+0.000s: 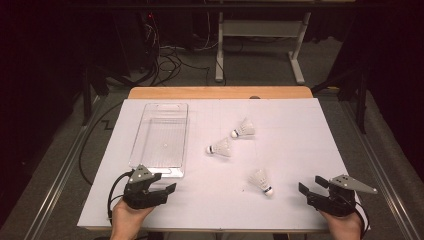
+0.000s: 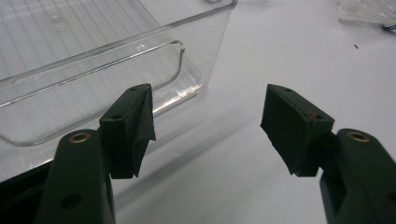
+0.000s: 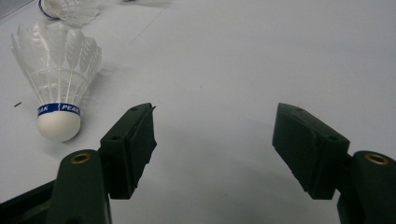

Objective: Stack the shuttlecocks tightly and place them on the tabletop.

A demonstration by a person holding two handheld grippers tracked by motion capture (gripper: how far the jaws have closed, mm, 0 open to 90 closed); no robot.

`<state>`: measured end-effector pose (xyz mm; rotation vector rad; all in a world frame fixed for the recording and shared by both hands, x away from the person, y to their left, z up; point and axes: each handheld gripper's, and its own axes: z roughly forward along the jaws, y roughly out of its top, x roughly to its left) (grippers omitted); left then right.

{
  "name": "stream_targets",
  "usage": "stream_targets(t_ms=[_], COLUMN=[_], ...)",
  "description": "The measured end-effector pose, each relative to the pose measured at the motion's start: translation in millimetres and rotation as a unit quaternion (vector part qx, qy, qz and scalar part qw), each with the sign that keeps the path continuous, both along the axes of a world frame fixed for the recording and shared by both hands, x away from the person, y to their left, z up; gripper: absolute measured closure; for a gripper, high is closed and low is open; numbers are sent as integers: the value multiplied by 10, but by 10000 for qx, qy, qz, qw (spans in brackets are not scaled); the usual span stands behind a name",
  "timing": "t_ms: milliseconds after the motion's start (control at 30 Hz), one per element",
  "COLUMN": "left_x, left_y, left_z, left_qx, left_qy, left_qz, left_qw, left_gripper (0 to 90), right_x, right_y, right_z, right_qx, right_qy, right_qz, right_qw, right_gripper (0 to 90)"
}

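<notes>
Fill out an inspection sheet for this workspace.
Surface: white sheet over a wooden table.
Job's things: three shuttlecocks lying loose: near, middle, far; clear plastic bin, nothing inside.
Clutter: nothing seen.
Grippers: left hand-held gripper open beside the bin's near end; right hand-held gripper open, nothing between the jaws.
Cables: black gripper cable; cable tangle on the floor.
Surroundings: dark room, white table frame behind.

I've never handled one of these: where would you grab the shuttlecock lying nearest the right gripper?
Probably by the cork end of the nearest shuttlecock. It lies on its side, cork toward the right gripper, whose jaws stand open. Coming from that side, the jaws could close across the firm round cork rather than the feather skirt, which looks fragile.
</notes>
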<state>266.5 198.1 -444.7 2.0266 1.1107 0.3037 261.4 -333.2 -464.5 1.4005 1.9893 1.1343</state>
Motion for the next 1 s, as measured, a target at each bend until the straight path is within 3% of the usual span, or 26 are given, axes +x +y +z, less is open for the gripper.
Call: stream_targets(t_ms=[667,1000], left_x=[-60,-86], left_y=[245,367], left_z=[-14,-31], left_qx=[-239,-297], left_qy=[-26,-133], left_qz=[275,457], left_qw=[9993,9984], left_gripper=[337,333], right_x=[0,-2], right_y=[0,-2], right_z=[1,1], right_qx=[-2,10], right_qy=[8,2], right_qz=[-9,1], right_qw=[10000,10000], right_gripper=[305,305])
